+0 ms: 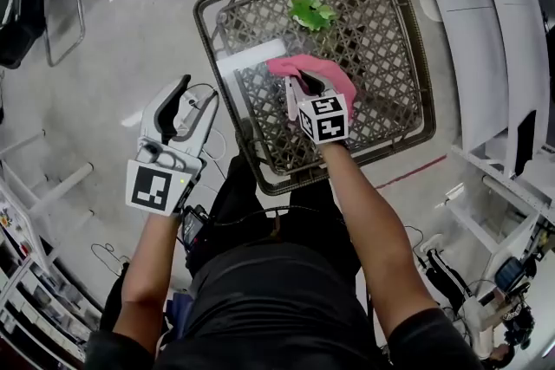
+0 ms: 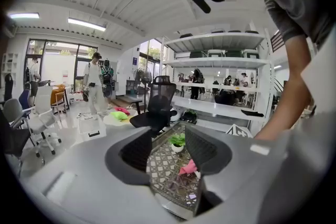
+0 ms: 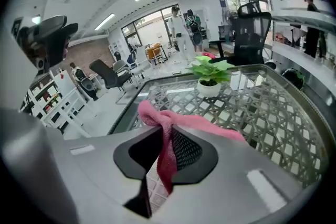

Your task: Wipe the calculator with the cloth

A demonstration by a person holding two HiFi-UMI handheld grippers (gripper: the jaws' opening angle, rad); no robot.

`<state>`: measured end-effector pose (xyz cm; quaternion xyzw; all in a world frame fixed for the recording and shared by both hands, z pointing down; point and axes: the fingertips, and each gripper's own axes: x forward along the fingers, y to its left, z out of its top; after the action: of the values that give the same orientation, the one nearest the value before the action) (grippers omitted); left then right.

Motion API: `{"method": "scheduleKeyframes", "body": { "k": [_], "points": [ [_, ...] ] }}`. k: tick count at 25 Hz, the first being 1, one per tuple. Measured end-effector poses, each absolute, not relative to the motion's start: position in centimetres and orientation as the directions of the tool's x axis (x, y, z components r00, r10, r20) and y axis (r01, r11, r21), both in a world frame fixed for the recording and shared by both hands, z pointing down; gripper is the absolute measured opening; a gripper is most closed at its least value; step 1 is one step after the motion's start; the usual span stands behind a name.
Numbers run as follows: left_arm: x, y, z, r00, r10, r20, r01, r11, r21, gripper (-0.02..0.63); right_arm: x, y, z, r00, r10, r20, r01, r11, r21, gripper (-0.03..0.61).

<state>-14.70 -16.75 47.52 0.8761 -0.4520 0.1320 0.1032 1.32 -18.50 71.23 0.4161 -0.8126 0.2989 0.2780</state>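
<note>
Clamping the pink cloth (image 1: 323, 71), your right gripper (image 3: 164, 136) has its jaws pressed tight together on it, with a tail of fabric hanging down between them. Keys of the calculator (image 3: 151, 186) show directly beneath that tail, on the woven table (image 1: 381, 48); from your head camera it is hidden under the gripper. A potted plant (image 1: 310, 11) stands at 12 o'clock from the cloth. Your left gripper (image 2: 168, 140) hangs off the table at its 8 o'clock, jaws wide apart with nothing between them.
</note>
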Motion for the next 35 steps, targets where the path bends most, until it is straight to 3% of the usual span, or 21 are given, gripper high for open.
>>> {"method": "scheduleKeyframes", "body": {
  "k": [8,16,35],
  "points": [
    [-16.1,-16.4,47.8,0.543,-0.774,0.325,-0.83,-0.554,0.069,0.212,-2.2,-13.5,73.2,-0.555,-0.384,0.738,-0.766,0.581,-0.274,0.05],
    [-15.6,-16.5,47.7,0.552,-0.77,0.32,-0.824,-0.562,0.068,0.212,-2.1,-8.4,74.5,-0.57,-0.323,0.755,-0.746,0.589,-0.311,0.05],
    [-10.9,-17.6,47.6,0.602,-0.729,0.326,-0.784,-0.617,0.07,0.212,10.5,-10.5,73.8,-0.426,-0.475,0.77,-0.894,0.355,-0.275,0.049]
  ]
}}
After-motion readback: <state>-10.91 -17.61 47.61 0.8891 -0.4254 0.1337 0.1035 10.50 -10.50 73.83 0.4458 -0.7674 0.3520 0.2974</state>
